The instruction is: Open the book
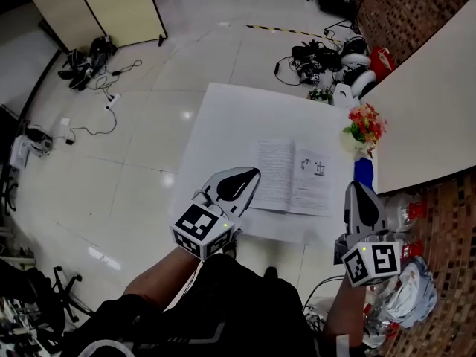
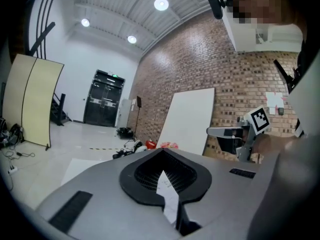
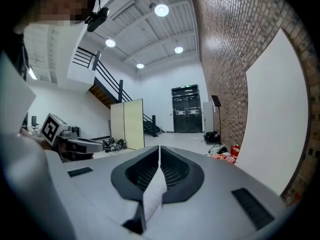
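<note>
The book (image 1: 294,177) lies open and flat on the white table (image 1: 223,117), with printed pages facing up. My left gripper (image 1: 249,174) hovers over the table just left of the book's left edge, jaws shut. In the left gripper view its jaws (image 2: 162,150) meet at the tip, and only a pale sliver shows in the slit behind. My right gripper (image 1: 355,187) hangs past the book's right edge near the table's corner, also shut (image 3: 159,147). Both point almost level across the room, and neither holds anything I can make out.
A vase of red and orange flowers (image 1: 364,125) and a blue object (image 1: 363,171) stand at the table's right edge. A large white board (image 1: 431,103) leans on the brick wall. Cables and gear (image 1: 320,54) lie on the floor beyond, and a folding screen (image 1: 97,10) stands far left.
</note>
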Motion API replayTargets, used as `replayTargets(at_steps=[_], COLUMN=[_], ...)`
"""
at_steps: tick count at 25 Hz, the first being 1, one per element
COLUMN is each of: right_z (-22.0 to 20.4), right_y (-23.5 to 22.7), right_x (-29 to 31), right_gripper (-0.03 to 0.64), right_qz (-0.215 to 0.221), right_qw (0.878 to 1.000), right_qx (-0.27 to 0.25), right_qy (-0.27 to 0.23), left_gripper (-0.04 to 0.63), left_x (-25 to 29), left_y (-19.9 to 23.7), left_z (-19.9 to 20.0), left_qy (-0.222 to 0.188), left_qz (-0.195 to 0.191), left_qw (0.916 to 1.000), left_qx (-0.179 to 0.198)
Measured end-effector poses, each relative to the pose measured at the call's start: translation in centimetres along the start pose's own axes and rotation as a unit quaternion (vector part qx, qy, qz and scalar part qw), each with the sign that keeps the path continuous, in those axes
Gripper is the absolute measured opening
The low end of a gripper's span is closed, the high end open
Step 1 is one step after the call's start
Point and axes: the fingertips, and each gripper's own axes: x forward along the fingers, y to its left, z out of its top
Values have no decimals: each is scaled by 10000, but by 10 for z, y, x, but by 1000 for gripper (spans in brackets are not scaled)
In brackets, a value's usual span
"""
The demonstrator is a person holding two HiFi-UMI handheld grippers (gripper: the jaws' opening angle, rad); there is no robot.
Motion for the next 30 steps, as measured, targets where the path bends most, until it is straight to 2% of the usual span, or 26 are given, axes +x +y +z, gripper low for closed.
replayTargets(at_steps=[3, 6, 9, 12, 15, 19, 21, 24, 27, 30], right_z=[-1, -3, -5, -5, -4, -9, -10, -13, -19, -21], right_y=[-2, -3, 5, 27, 50, 88, 106, 138, 162, 165], right_x=[-39, -79, -106, -129, -150, -181, -201, -228, -256, -290], right_gripper=[4, 5, 5, 5, 5, 4, 5, 5, 5, 5], right_qz=[290, 661, 868, 1062, 1122, 957, 734, 478, 458, 416], right_qw=[9993, 9972, 9957, 9938, 9929, 9949, 9968, 9983, 9988, 9989], right_qx=[-152, -241, -149, -89, -79, -138, -77, 128, 86, 33], right_qy=[-174, -245, -286, -325, -375, -277, -296, -294, -172, -192], left_gripper=[-5, -5, -5, -5, -5, -5, -5, -5, -5, -5], left_x=[-10, -27, -54, -88, -117, -168, -196, -238, -259, -269], left_y=[-56, -100, -129, -153, -170, -181, -183, -182, -194, -228], left_z=[-1, 0, 6, 7, 1, -7, -11, -23, -38, -37], left_qy=[-36, -46, -37, -34, -83, -212, -348, -449, -404, -438], left_qz=[20, 437, 741, 866, 862, 882, 837, 693, 479, 284], left_qw=[9999, 9980, 9949, 9940, 9939, 9911, 9922, 9958, 9978, 9985], left_qx=[145, 452, 683, 664, 684, 978, 860, 403, 222, 179])
